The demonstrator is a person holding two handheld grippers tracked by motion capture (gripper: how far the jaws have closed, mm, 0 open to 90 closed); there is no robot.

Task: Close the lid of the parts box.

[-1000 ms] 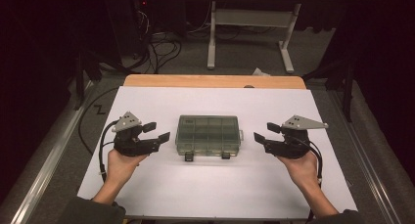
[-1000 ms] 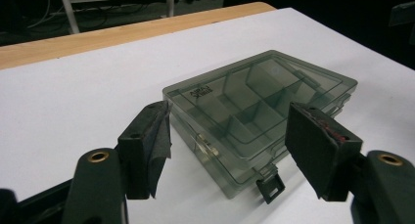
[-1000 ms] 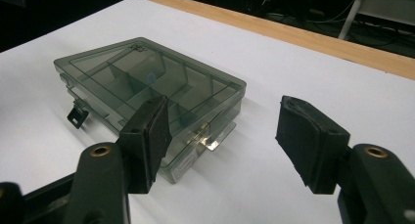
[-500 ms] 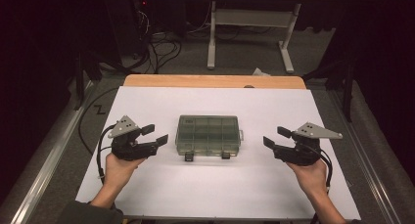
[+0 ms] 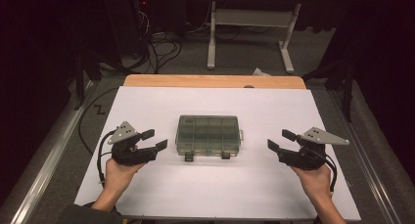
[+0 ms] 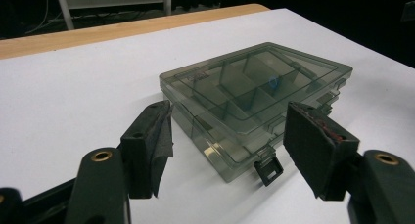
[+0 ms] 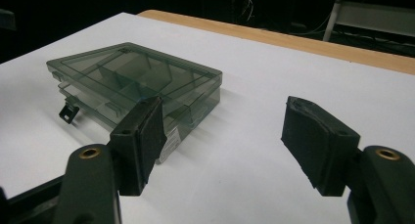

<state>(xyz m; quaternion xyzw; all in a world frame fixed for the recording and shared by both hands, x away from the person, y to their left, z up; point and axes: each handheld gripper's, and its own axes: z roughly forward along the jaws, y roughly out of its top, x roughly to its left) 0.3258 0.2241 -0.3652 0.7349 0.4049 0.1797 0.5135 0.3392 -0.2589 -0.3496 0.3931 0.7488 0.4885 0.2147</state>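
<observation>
A closed translucent grey-green compartment box point(image 5: 208, 136) lies in the middle of the white table top point(image 5: 274, 106), its two dark latches point(image 5: 188, 157) facing the person. My left gripper point(image 5: 155, 139) rests just left of the box, open, aimed at its near left corner; its view shows the box point(image 6: 254, 94) ahead between the empty jaws point(image 6: 227, 119). My right gripper point(image 5: 279, 140) sits well to the right of the box, open with nothing between its pads; its jaws have just been opening. In the right gripper view point(image 7: 225, 111) the box point(image 7: 132, 77) lies ahead to the left.
A wooden strip point(image 5: 215, 80) runs along the table's far edge. Behind it stand a white desk frame point(image 5: 247, 23) and tangled cables point(image 5: 161, 43) on the floor. Metal rails point(image 5: 46, 155) flank the table on both sides.
The right hand has drawn its gripper to the right, away from the box and a little nearer the person. The left gripper has barely shifted.
</observation>
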